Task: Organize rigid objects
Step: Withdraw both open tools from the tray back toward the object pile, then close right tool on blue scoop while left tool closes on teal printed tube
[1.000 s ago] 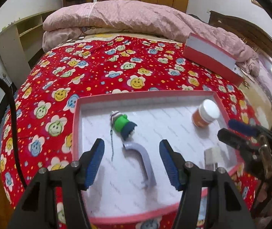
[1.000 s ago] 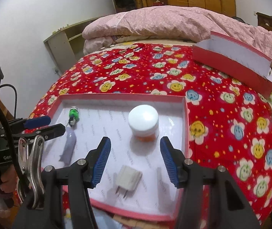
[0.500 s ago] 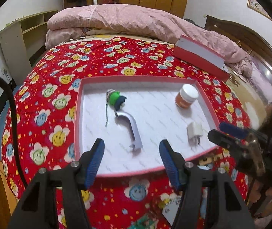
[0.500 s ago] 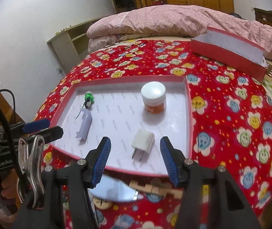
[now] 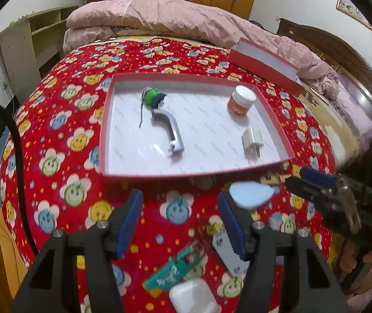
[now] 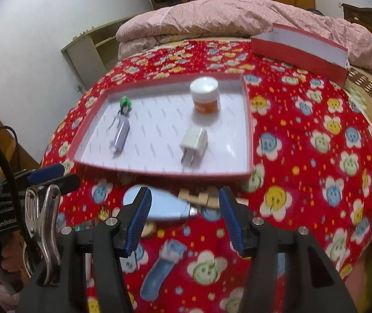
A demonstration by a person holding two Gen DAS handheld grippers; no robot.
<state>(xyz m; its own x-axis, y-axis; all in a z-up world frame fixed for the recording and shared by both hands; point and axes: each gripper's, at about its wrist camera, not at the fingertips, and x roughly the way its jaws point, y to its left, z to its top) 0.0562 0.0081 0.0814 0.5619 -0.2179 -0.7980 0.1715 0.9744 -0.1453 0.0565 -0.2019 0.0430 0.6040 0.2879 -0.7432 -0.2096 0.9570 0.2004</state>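
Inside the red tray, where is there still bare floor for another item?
The tray is bare in the middle, between the grey handle and the white charger, and along its near edge. The orange jar fills the far right corner, the green toy the far left.

Both wrist cameras look steeply down over the bed's near edge toward twelve o'clock — each close above the red quilt (left view further left), sharing the red tray.

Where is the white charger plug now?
The white charger plug lies inside the red tray, near its front right corner, just in front of the orange jar.
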